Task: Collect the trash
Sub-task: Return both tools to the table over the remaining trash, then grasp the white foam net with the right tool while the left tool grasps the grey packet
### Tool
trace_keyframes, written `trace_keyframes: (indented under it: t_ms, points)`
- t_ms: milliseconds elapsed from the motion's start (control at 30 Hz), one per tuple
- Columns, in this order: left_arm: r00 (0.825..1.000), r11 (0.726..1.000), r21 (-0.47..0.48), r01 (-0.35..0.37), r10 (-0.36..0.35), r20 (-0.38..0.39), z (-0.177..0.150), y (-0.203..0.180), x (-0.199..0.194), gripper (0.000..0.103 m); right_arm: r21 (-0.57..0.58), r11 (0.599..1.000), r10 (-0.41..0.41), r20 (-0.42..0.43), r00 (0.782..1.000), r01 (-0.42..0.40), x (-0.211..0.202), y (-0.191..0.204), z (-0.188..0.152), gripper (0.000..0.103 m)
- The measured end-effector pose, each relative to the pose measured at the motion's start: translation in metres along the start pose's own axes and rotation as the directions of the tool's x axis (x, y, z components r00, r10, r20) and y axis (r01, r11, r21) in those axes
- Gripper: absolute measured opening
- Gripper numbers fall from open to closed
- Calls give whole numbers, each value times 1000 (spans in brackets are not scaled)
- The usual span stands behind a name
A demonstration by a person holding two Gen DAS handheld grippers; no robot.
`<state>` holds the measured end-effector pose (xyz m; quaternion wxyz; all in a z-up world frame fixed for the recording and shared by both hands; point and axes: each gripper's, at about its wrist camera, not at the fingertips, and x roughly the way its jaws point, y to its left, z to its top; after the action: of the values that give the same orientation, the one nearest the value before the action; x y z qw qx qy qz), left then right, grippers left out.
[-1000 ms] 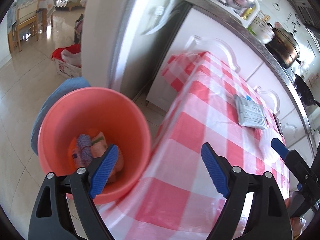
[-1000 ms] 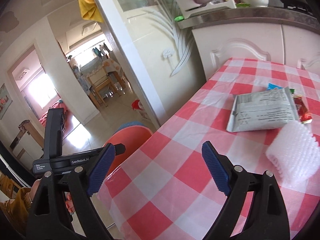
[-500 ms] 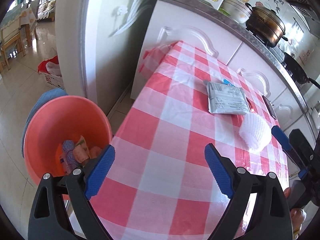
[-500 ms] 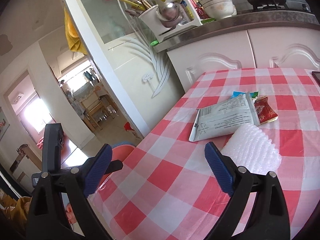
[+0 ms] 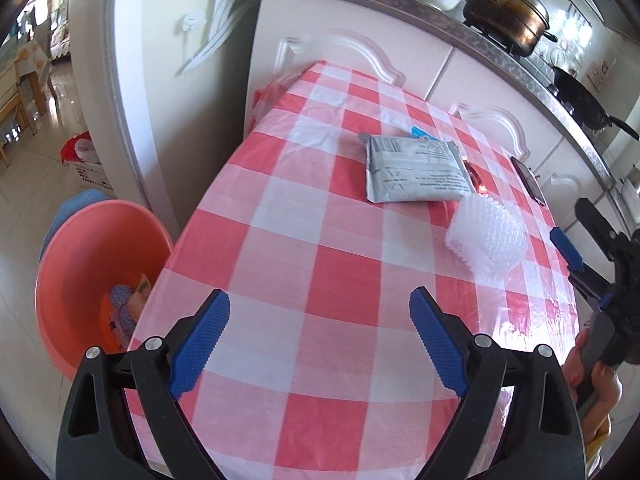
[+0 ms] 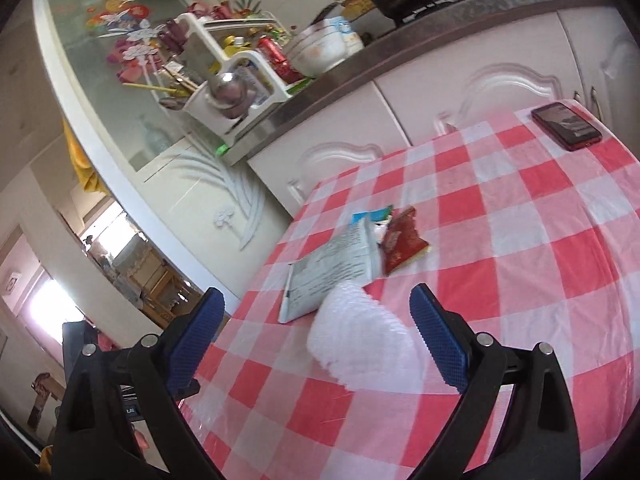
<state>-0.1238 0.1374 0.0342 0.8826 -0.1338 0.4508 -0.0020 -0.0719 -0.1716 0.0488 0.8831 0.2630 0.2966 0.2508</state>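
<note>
Currently both tongs gape wide and hold nothing. Right tongs (image 6: 316, 334) straddle the white foam wrap (image 6: 360, 344), pads clear of it. Left tongs (image 5: 318, 336) hover beside the pink bin (image 5: 80, 264).

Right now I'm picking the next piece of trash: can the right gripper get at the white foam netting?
Probably yes: the right gripper is open and the white foam netting lies just ahead, nothing between.
</note>
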Motion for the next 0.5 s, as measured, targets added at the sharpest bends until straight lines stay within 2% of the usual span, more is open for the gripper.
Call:
trace_keyframes:
  t_ms: [133, 200, 400, 433, 467, 500]
  points:
    - [1000, 1000, 17, -5, 5, -20, 0, -11, 5, 91, 22, 999, -26, -86, 996, 28, 13, -19, 0, 94]
    - [1000, 1000, 26, -10, 10, -27, 0, -15, 7, 91, 37, 999, -6, -131, 991, 11, 22, -24, -4, 94]
    - [999, 997, 69, -20, 22, -30, 5, -27, 8, 91, -7, 1000, -14, -209, 978, 13, 44, -20, -15, 94]
    - [999, 996, 82, -18, 20, -27, 7, -30, 8, 91, -14, 1000, -20, -215, 976, 18, 47, -19, -15, 91]
    - [1000, 995, 94, -15, 17, -21, 8, -32, 7, 91, -17, 1000, -21, -227, 974, 17, 50, -19, -17, 80]
    - [1000, 994, 107, -15, 16, -14, 10, -35, 7, 91, -16, 1000, -21, -242, 970, 18, 53, -20, -18, 75]
